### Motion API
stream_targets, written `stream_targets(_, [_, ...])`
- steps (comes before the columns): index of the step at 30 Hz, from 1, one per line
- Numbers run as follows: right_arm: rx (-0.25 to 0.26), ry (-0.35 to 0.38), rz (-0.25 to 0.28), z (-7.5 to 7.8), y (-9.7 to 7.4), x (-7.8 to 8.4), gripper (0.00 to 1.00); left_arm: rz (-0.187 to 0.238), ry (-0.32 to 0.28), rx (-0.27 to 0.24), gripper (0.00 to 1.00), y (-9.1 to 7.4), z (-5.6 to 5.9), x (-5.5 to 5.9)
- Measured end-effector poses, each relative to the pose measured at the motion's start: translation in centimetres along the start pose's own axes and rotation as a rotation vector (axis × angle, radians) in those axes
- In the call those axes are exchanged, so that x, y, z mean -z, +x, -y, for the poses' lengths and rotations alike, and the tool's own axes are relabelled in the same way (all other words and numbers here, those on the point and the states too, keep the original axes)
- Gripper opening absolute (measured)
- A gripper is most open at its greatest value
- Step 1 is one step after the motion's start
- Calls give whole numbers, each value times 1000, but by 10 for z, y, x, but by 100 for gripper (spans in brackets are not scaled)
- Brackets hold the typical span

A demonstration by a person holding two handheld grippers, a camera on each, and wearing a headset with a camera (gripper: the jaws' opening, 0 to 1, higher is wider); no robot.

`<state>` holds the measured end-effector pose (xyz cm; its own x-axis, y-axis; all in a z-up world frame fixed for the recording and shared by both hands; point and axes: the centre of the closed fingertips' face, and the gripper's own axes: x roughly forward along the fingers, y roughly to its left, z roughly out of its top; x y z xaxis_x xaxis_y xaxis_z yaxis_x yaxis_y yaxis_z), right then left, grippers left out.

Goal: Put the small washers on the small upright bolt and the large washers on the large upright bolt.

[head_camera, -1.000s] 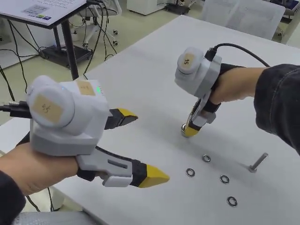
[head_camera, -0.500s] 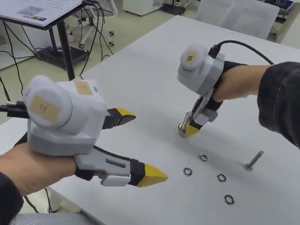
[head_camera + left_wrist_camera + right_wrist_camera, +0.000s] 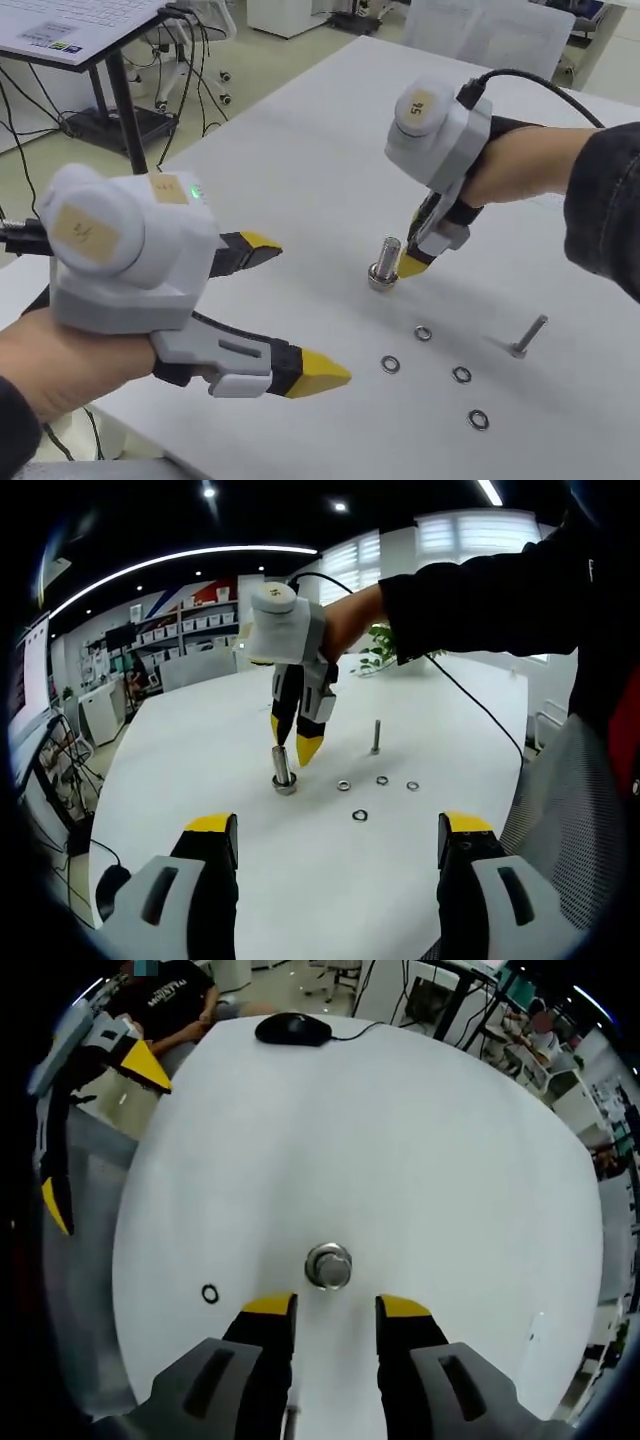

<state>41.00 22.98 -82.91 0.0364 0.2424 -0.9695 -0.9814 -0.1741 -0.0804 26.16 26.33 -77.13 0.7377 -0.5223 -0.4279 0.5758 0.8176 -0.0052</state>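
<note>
The large bolt [image 3: 385, 263] stands upright on its head on the white table [image 3: 300, 170], free of both grippers. My right gripper [image 3: 412, 266] hovers just to its right, open, nothing between the jaws; from above the large bolt [image 3: 328, 1265] sits just beyond its tips [image 3: 338, 1307]. The small bolt [image 3: 525, 336] stands upright at the right. Several small washers [image 3: 423, 333] lie flat between the bolts and the near edge. My left gripper [image 3: 290, 308] is held wide open and empty at the near left, with the large bolt [image 3: 283, 770] and washers [image 3: 359, 815] ahead of it.
A black mouse [image 3: 293, 1028] lies at the table's far end. A desk with cables [image 3: 120, 90] stands on the floor to the left. The table's near edge runs just under my left gripper.
My right gripper, which held the large bolt at its tips, has let go and drawn back slightly up and right. The bolt now stands alone. The left gripper stays as it was.
</note>
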Motion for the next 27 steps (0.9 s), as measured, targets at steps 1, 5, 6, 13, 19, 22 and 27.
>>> stream_targets(1, [4, 3, 9, 0, -1, 0, 32, 0, 1, 0, 82, 0, 0, 0])
stream_targets(5, [19, 5, 22, -5, -10, 4, 32, -1, 4, 6, 82, 2, 2, -1])
stream_targets(6, [21, 6, 26, -6, -11, 5, 32, -2, 6, 10, 82, 3, 3, -1])
stream_targets(13, [34, 32, 57, -16, -21, 14, 32, -4, 17, 28, 82, 8, 6, -5])
stream_targets(19, [37, 58, 73, -25, -27, 24, 32, -7, 31, 51, 82, 14, 10, -8])
stream_targets(22, [39, 73, 78, -30, -29, 30, 32, -6, 40, 63, 82, 15, 12, -10])
stream_targets(27, [39, 88, 83, -38, -32, 38, 31, -7, 49, 75, 81, 16, 15, -12])
